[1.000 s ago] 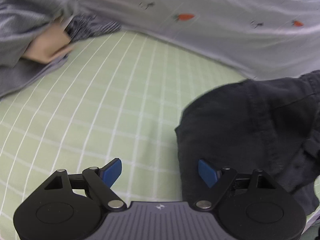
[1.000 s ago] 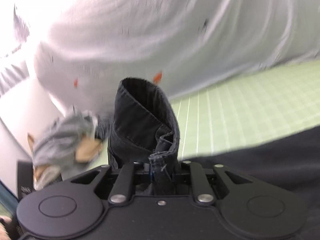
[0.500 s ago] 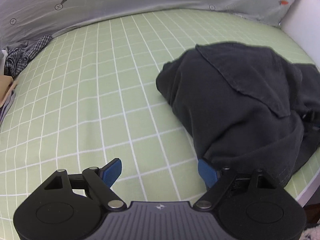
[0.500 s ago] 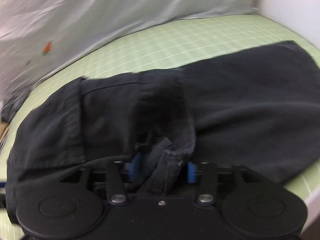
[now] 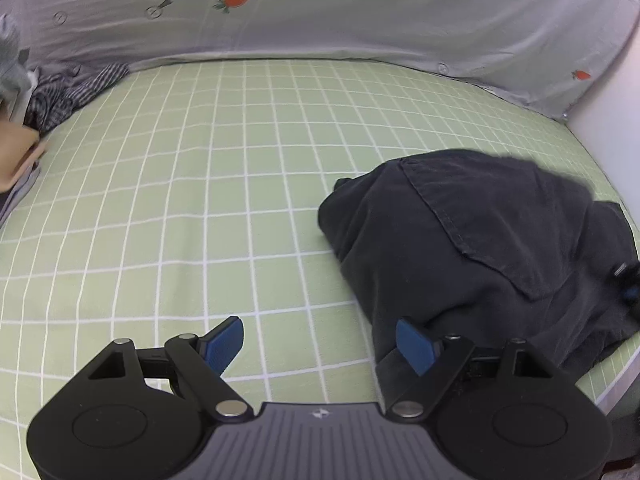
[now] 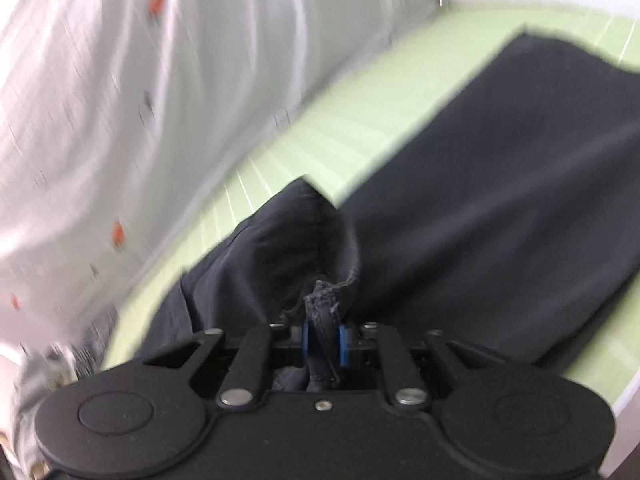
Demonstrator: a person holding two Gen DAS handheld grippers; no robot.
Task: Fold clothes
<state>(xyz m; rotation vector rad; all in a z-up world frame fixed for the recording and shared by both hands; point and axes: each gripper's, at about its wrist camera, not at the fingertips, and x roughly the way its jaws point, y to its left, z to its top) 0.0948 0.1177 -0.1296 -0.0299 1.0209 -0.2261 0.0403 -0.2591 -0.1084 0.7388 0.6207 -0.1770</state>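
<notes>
A dark navy garment, apparently trousers (image 5: 480, 248), lies bunched on the green checked bed sheet (image 5: 220, 180) at the right. My left gripper (image 5: 320, 342) is open and empty, low over the sheet, with its right fingertip (image 5: 414, 344) at the garment's near left edge. My right gripper (image 6: 323, 340) is shut on a thick seamed edge of the same garment (image 6: 500, 200) and holds a fold of it raised; the rest lies flat beyond. The right wrist view is blurred. The right gripper's blue pad (image 5: 632, 292) peeks out at the garment's right side.
A pale grey quilt with carrot prints (image 5: 320, 12) is heaped along the far side of the bed. A striped garment (image 5: 68, 88) and other grey clothes lie at the far left. A white wall (image 5: 612, 112) bounds the bed on the right.
The left gripper has stayed open and drawn closer to the garment's left edge. The right gripper keeps its hold and has swung, lifting the gripped fold again.
</notes>
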